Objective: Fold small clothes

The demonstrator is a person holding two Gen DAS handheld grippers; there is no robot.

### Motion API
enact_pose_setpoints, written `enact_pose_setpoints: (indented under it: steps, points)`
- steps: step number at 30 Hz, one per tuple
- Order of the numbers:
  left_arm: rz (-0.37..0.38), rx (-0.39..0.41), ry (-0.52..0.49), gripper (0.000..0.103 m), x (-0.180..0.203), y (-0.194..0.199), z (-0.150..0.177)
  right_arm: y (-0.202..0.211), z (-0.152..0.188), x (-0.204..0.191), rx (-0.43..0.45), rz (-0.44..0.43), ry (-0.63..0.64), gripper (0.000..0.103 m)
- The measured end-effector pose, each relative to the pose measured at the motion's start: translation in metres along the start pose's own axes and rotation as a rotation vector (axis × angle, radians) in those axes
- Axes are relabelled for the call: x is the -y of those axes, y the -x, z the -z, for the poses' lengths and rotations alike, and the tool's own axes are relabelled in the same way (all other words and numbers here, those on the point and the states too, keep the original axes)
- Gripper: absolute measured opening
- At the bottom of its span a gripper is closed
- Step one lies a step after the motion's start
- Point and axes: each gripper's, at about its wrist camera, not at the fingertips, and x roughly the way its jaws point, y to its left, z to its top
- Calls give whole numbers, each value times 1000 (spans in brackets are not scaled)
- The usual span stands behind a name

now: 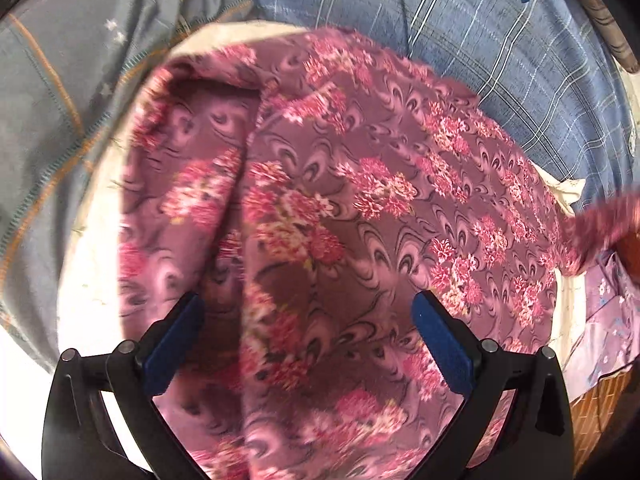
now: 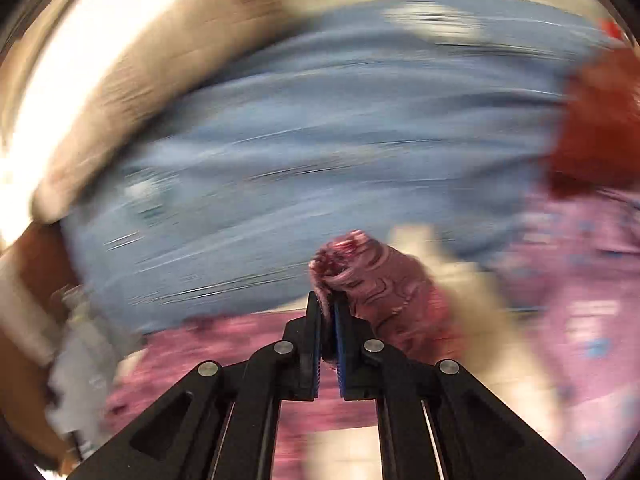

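The left tool [image 1: 306,342] hung with its jaws spread wide and nothing between them, poised over the floral garment [image 1: 340,208], which lay spread on a pale surface [image 1: 92,248], perhaps to pin it flat. The right tool [image 2: 329,312] was clamped on a corner of that garment, likely to carry it across for a fold; its view was blurred.

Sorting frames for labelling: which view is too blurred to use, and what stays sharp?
Right wrist view: heavy motion smear across the background; only the right gripper and its pinched floral cloth stay sharp. Left wrist view: mostly crisp, slight blur at the cloth's left edge, open left gripper.
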Motion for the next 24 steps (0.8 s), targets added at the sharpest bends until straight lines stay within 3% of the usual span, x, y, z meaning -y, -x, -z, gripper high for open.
enact_pose_setpoints:
  steps: [4, 7, 10, 12, 14, 16, 17, 18, 20, 24]
  points:
    - [-46, 53, -50, 103, -5, 14, 1, -42, 39, -136, -98, -225, 117, 5]
    - [-78, 83, -68, 103, -15, 24, 5, -90, 86, -215, -229, -316, 156, 9]
    - [-102, 94, -59, 103, -30, 30, 12, -131, 143, -275, -391, -361, 228, 10]
    - [-109, 94, -52, 103, -40, 34, 17, -151, 178, -303, -495, -327, 284, 12]
    - [-116, 98, -46, 103, -45, 36, 19, -145, 191, -306, -508, -360, 274, 13]
    - [-107, 100, -36, 103, -44, 38, 17, -124, 184, -286, -465, -378, 255, 27]
    - [-94, 102, -32, 103, -42, 38, 15, -117, 178, -278, -434, -370, 250, 39]
    - [-79, 104, -29, 103, -37, 38, 13, -104, 169, -257, -378, -339, 235, 50]
    - [-44, 95, -34, 103, -19, 32, 4, -88, 151, -214, -297, -258, 179, 60]
    - [15, 34, -53, 103, 26, 2, -18, -69, 132, -119, -256, -111, 32, 60]
